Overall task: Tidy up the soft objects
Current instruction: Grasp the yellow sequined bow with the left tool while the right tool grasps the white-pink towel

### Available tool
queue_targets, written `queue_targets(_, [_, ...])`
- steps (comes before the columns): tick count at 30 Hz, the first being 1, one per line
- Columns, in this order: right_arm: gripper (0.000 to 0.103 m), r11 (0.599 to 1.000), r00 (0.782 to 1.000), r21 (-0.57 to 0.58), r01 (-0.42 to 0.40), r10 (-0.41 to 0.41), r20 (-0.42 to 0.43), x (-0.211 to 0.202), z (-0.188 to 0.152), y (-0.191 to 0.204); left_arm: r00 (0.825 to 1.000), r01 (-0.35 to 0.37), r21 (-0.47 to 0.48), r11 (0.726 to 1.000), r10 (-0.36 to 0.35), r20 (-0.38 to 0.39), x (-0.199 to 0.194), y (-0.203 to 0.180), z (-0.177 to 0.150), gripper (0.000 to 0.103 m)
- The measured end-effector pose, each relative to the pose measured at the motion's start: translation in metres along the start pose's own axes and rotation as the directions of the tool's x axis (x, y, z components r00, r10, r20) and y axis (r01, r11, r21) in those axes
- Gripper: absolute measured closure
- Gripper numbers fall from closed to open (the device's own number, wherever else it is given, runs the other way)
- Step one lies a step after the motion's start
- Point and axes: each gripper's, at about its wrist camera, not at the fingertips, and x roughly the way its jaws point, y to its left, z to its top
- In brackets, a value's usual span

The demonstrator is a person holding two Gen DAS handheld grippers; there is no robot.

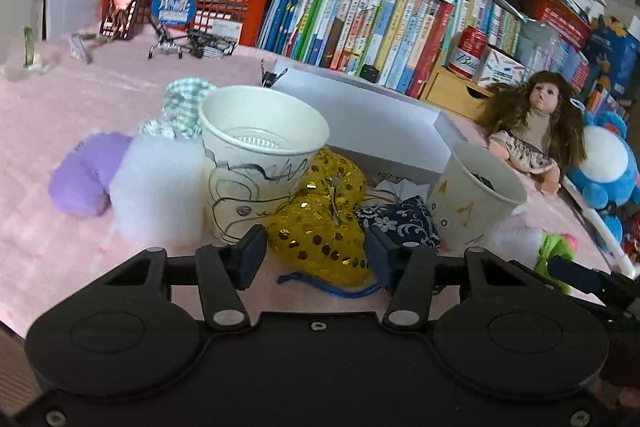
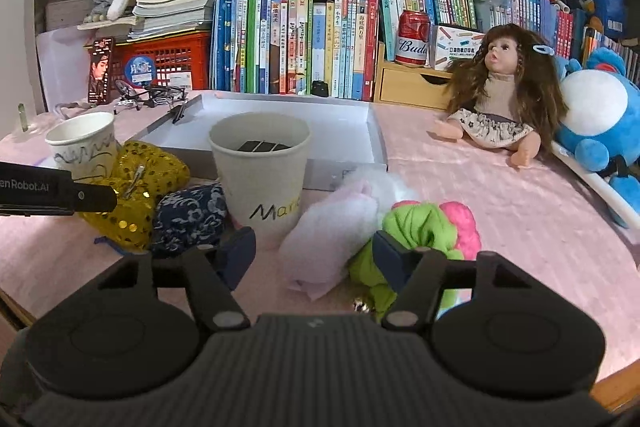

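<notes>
Tips for this grab: straddling the gold sequin pouch (image 1: 320,227) at 12 o'clock with left gripper (image 1: 316,255) jaws parted, not pinching yet, staying clear of the cup (image 1: 256,163) at 11. Keeping right gripper (image 2: 314,253) jaws loose around the pink cloth (image 2: 328,227), dodging green plush (image 2: 420,227) at 3.

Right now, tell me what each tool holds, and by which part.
Left tool: straddles the gold pouch; grip unclear. Right tool: straddles the pink cloth; grip unclear.

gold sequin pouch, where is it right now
In the left wrist view the gold sequin pouch lies on the pink cloth between the scribbled paper cup and the navy floral pouch, just ahead of the left claw.
</notes>
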Motion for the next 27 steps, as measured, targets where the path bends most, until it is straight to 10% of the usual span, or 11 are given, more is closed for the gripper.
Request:
queue_targets(8, [0.034,0.999,1.0,-0.032,0.029,-0.029,0.01,0.013,0.004,-0.002,0.998,-0.036,-0.037,0.999,0.038,0.041,0.004,0.001,-0.004,0.087])
queue_targets(18, [0.081,0.998,0.998,-0.014,0.059,-0.059,0.003,0.017,0.004,-0.007,0.998,0.02,0.033,0.999,-0.022,0.063,-0.03,-0.011,-0.01,0.091])
queue_targets(27, [0.088,1.0,0.999,0.002,0.027,-0.027,0.024,-0.006,0.004,-0.004,0.998,0.062,0.077,0.995,-0.063,0.008,-0.059,-0.01,-0.03,0.085])
